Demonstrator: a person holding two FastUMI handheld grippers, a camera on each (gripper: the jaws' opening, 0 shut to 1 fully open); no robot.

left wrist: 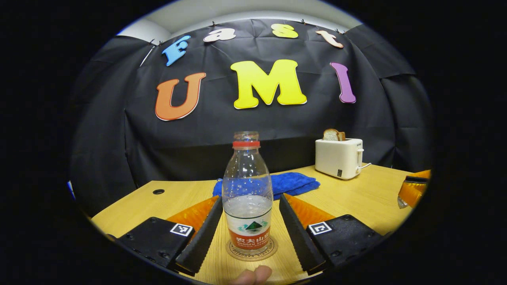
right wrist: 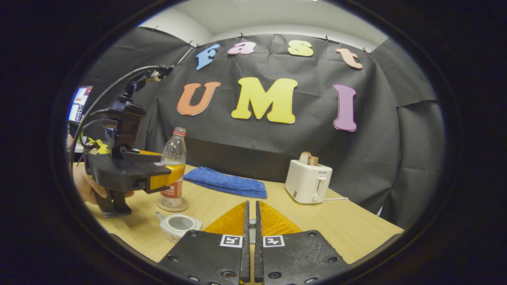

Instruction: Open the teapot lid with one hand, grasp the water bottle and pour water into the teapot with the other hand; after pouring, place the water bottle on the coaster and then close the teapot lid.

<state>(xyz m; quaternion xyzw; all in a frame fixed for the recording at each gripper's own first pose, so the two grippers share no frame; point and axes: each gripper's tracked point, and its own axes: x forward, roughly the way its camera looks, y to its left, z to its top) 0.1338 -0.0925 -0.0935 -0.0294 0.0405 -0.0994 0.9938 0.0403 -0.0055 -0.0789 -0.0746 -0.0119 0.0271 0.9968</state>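
With the water bottle (left wrist: 247,198) upright on its coaster (left wrist: 252,250) low in the frame's centre between the left gripper's (left wrist: 248,229) spread jaws, a crooked withdrawal could topple it, while the right gripper's (right wrist: 250,233) jaws pinch something small, likely the teapot's (right wrist: 179,225) lid.

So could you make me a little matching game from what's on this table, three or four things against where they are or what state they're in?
Things:
1. water bottle
2. teapot
3. toaster
4. blue cloth

States:
a. bread sticking out of the top
b. lid off, standing open
c. lying flat near the wall
d. standing on the coaster

Pairs: 1-d, 2-b, 3-a, 4-c
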